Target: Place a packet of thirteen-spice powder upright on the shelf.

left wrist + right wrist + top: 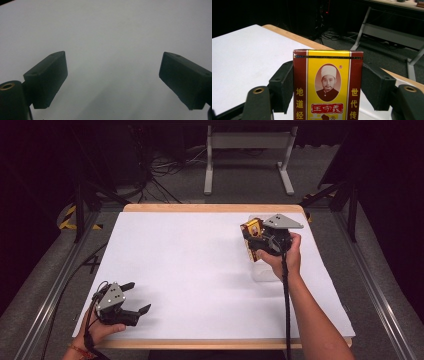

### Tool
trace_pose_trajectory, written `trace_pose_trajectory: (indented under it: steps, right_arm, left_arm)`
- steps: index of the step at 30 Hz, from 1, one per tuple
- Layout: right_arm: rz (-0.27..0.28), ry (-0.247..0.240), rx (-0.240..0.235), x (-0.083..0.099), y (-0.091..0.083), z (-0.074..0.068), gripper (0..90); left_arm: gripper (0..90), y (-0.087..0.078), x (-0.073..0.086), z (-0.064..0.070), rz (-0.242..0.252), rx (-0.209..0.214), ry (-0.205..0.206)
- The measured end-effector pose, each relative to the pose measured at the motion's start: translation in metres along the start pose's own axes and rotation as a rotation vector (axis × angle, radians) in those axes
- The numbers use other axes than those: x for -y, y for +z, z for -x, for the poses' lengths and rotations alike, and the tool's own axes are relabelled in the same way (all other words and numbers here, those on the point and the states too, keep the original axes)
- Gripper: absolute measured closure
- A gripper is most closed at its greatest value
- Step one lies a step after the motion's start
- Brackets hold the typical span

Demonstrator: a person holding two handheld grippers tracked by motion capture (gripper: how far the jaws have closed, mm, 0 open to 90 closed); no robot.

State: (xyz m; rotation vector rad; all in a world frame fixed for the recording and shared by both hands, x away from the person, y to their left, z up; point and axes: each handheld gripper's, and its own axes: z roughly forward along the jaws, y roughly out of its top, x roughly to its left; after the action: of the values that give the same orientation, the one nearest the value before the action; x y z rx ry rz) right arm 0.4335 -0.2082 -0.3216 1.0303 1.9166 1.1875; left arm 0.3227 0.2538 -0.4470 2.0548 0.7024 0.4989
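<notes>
From the high view I have my right gripper lifted over the far right part of the white table, its jaws clamped on the two sides of a red and yellow box. In the right gripper view the box stands upright between the pads, printed with a portrait in an oval and Chinese characters, and it blocks most of my forward sight. Beyond it I see the table's wooden edge, floor cables and a grey metal stand. My left gripper rests low at the near left corner, jaws spread wide apart with nothing between them, bare white surface ahead.
</notes>
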Motion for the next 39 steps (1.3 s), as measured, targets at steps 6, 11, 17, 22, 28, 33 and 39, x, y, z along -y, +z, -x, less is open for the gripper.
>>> trace_pose_trajectory:
  steps: [6, 11, 17, 22, 28, 33, 39]
  right_arm:
    - [0.001, 0.019, 0.017, -0.001, 0.005, 0.010, 32.9]
    - [-0.002, 0.031, 0.048, -0.004, 0.010, 0.017, 32.9]
    - [-0.008, 0.040, 0.074, -0.001, 0.017, 0.024, 32.9]
    - [-0.010, 0.066, 0.093, 0.003, 0.023, 0.032, 32.9]
    - [-0.025, 0.083, 0.109, 0.008, 0.028, 0.038, 33.0]
    - [-0.019, 0.086, 0.120, 0.009, 0.030, 0.041, 32.9]
    - [-0.022, 0.098, 0.141, 0.009, 0.033, 0.045, 32.9]
  left_arm:
    - [8.9, 0.000, 0.000, 0.000, -0.005, 0.002, 0.002]
    - [8.9, 0.000, 0.000, 0.000, 0.000, -0.001, 0.001]
    - [8.9, -0.001, 0.000, 0.000, -0.002, 0.000, 0.004]
    - [8.9, -0.001, 0.000, 0.000, -0.004, 0.000, 0.005]
    - [8.9, -0.001, 0.001, 0.000, -0.003, 0.000, 0.006]
    - [8.9, -0.001, 0.001, 0.000, -0.004, 0.001, 0.002]
    - [8.9, -0.002, 0.001, 0.000, 0.000, -0.001, 0.001]
